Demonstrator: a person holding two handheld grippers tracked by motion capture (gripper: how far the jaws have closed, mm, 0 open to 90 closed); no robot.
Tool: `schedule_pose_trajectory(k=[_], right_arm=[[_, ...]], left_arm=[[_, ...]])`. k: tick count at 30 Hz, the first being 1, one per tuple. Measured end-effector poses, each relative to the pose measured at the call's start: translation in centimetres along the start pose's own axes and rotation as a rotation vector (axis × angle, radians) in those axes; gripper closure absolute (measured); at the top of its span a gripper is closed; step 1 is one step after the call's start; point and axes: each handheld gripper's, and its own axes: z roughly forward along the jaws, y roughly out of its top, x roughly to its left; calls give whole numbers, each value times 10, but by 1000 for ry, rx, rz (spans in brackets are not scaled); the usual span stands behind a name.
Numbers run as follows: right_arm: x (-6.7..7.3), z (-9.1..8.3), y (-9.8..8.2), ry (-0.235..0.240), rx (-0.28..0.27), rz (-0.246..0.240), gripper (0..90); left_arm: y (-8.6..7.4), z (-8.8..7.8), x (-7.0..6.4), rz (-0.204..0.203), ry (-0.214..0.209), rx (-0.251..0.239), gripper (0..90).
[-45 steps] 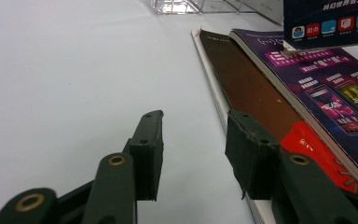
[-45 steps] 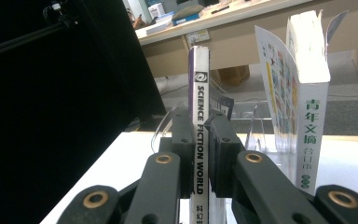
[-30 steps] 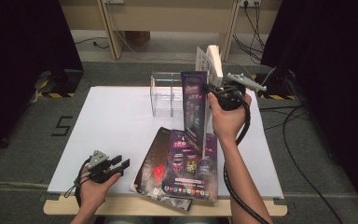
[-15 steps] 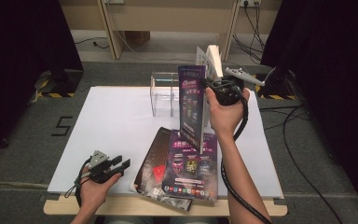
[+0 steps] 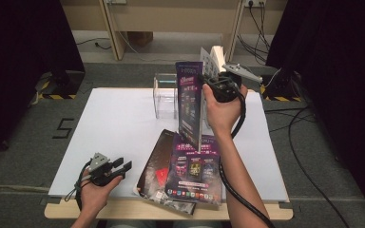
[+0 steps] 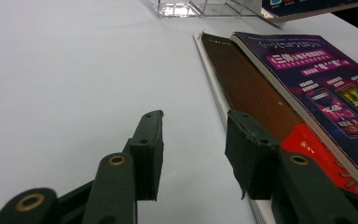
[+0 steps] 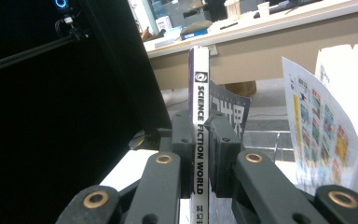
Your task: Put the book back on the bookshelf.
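right hand-held gripper [image 5: 208, 84] raised, pinching magazine [image 5: 190, 102] upright | left hand-held gripper [image 5: 123, 166] low on table [image 5: 114, 118], spread, empty

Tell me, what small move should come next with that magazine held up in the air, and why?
Probably carry the magazine toward the clear rack and lower it in. The right gripper clamps its spine upright above the table, the rack stands just beside it, and the left gripper rests open, idle.

- The held magazine [image 5: 190, 102] hides part of the clear acrylic stand [image 5: 165, 95] behind it.
- The magazine's spine [image 7: 200, 140] is cut off at the bottom edge.
- Cover print on the stacked magazines [image 5: 192, 168] is too small to read.
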Motion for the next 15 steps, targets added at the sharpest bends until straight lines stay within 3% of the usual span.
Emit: schedule_pose_trajectory(k=[15], right_arm=[[-1,9,5,-25,-28,0,836]], left_arm=[[-1,1,0,0,0,4,559]])
